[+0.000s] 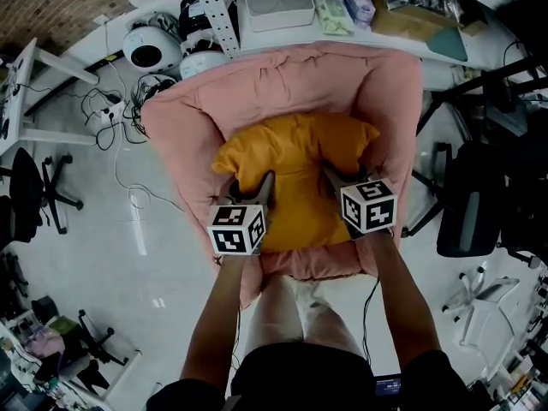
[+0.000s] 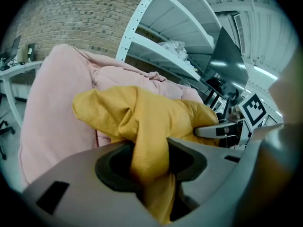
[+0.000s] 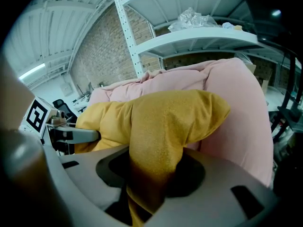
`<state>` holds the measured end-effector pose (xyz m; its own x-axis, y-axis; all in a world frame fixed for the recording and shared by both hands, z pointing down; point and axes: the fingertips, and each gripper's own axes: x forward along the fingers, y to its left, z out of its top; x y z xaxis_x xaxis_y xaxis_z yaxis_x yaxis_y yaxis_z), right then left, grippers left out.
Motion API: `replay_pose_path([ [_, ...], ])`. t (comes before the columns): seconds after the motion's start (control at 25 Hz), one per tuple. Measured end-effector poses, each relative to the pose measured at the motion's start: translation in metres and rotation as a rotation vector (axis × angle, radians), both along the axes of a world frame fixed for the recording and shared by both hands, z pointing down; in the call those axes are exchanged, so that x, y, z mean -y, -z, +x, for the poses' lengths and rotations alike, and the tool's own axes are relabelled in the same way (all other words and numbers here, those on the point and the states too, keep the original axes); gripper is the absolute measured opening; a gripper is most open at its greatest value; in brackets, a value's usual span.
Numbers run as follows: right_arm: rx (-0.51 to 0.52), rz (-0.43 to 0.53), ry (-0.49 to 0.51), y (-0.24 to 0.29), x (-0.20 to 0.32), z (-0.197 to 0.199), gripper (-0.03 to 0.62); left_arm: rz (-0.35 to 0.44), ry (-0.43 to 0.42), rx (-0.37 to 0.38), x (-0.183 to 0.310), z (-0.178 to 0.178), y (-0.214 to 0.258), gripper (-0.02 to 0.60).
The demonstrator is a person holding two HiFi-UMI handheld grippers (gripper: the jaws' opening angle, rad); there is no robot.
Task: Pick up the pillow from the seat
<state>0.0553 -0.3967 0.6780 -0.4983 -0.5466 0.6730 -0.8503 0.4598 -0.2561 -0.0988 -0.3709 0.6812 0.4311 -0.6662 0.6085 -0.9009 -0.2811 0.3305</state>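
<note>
A mustard-yellow pillow (image 1: 295, 174) lies on the seat of a pink padded armchair (image 1: 184, 110). My left gripper (image 1: 261, 187) is shut on a bunched fold of the pillow's left side (image 2: 147, 150). My right gripper (image 1: 336, 178) is shut on a fold of its right side (image 3: 156, 160). In both gripper views the yellow fabric is pinched between the jaws and bulges out ahead of them. The left gripper view shows the right gripper's finger (image 2: 213, 130) across the pillow, and the right gripper view shows the left one's finger (image 3: 75, 135).
White shelving (image 1: 274, 2) with boxes stands behind the armchair. A round white appliance (image 1: 152, 48) and cables lie on the floor at the left. Black office chairs stand at the left (image 1: 30, 195) and right (image 1: 471, 199). My legs are against the seat's front edge.
</note>
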Motion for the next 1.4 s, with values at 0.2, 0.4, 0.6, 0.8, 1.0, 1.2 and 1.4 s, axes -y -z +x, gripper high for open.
replay_pose_path([
  [0.2, 0.010, 0.022, 0.012, 0.013, -0.014, 0.003, 0.178, 0.016, 0.005, 0.010, -0.015, 0.002, 0.013, 0.183],
  [0.4, 0.031, 0.046, 0.024, 0.029, -0.030, 0.004, 0.179, 0.030, 0.022, 0.020, -0.033, 0.004, 0.030, 0.182],
  [0.6, 0.048, 0.070, 0.040, 0.045, -0.045, 0.007, 0.181, 0.053, 0.034, 0.026, -0.051, 0.007, 0.046, 0.176],
  [0.8, 0.064, 0.103, 0.054, 0.060, -0.060, 0.009, 0.181, 0.083, 0.045, 0.029, -0.066, 0.010, 0.061, 0.173],
  [1.0, 0.074, 0.136, 0.069, 0.075, -0.074, 0.009, 0.181, 0.107, 0.064, 0.034, -0.083, 0.012, 0.077, 0.169],
  [1.2, 0.088, 0.169, 0.079, 0.091, -0.090, 0.012, 0.181, 0.135, 0.070, 0.050, -0.099, 0.015, 0.094, 0.167],
  [1.4, 0.104, 0.207, 0.086, 0.110, -0.103, 0.014, 0.181, 0.162, 0.078, 0.061, -0.113, 0.017, 0.114, 0.166],
])
